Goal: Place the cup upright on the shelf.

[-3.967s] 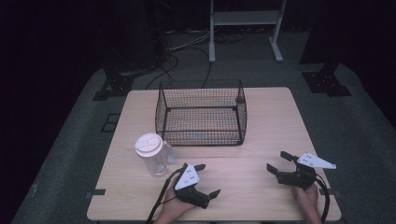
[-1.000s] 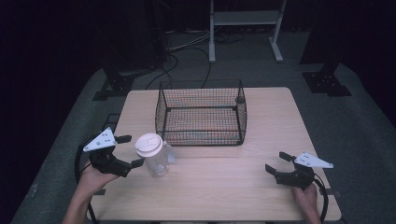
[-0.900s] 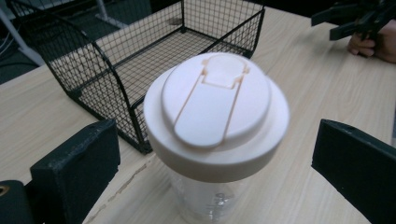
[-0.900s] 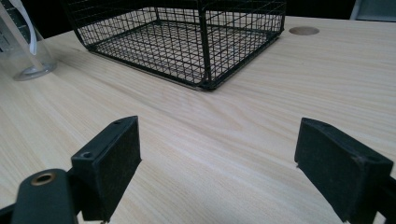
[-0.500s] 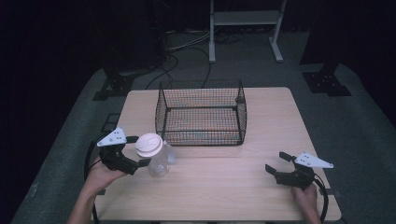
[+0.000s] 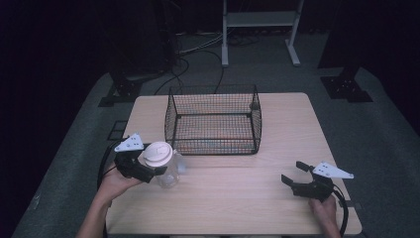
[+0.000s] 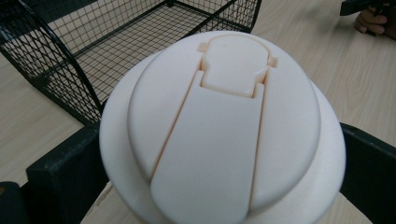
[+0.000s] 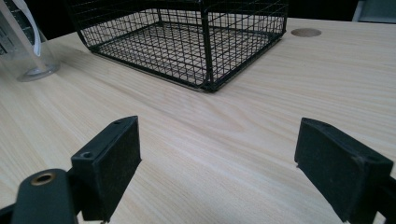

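Left gripper [image 6: 157, 168] sits at the clear jar [image 6: 168, 171] with the white lid [image 6: 157, 153], jaws open wide on either side just under the lid; actual contact can't be told. Jar stands upright on the table [image 6: 237, 198], near its left edge, just in front of the wire basket [image 6: 214, 119]. Right gripper [image 6: 293, 173] rests low at the right front of the table, jaws spread wide, holding nothing.

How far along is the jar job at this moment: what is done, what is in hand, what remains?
Done: the left gripper has its jaws on either side of the clear jar, just under its white lid. In hand: closing on it; whether the jaws already touch it I cannot tell. The jar stands on the table. Left: probably lifting it into the empty wire basket. The right gripper rests open.
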Motion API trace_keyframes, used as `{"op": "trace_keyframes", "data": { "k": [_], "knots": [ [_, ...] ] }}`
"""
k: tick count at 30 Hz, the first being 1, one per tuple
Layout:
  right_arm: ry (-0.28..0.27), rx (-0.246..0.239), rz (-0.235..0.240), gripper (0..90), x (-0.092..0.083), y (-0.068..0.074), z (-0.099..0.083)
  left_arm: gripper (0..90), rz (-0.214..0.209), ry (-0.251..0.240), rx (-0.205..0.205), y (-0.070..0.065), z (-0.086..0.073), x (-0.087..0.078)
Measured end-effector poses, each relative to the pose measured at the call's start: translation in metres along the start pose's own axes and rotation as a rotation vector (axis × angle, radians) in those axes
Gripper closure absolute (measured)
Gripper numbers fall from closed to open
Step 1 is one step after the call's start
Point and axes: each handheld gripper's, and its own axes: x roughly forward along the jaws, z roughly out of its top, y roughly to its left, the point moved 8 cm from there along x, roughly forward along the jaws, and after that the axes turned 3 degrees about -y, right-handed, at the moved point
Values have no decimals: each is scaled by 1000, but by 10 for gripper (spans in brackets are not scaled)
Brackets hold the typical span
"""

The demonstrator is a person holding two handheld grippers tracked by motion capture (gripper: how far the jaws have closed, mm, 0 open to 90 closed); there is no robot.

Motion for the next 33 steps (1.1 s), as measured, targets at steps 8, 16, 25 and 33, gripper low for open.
{"op": "trace_keyframes", "data": {
  "k": [8, 16, 25, 33],
  "knots": [
    [-1, 0, 1, 134, 0, 0, 0, 0, -19, 35, -7, 1, 0, 7],
    [-6, 1, 3, 134, 0, 0, 1, 46, -20, 45, -3, 1, 1, 7],
    [-9, 4, 2, 135, -1, 0, 1, 50, -14, 89, 1, 2, 5, 10],
    [-10, 3, 1, 135, 0, 0, 1, 50, -32, 106, 43, -10, 20, 10]
  ]
}}
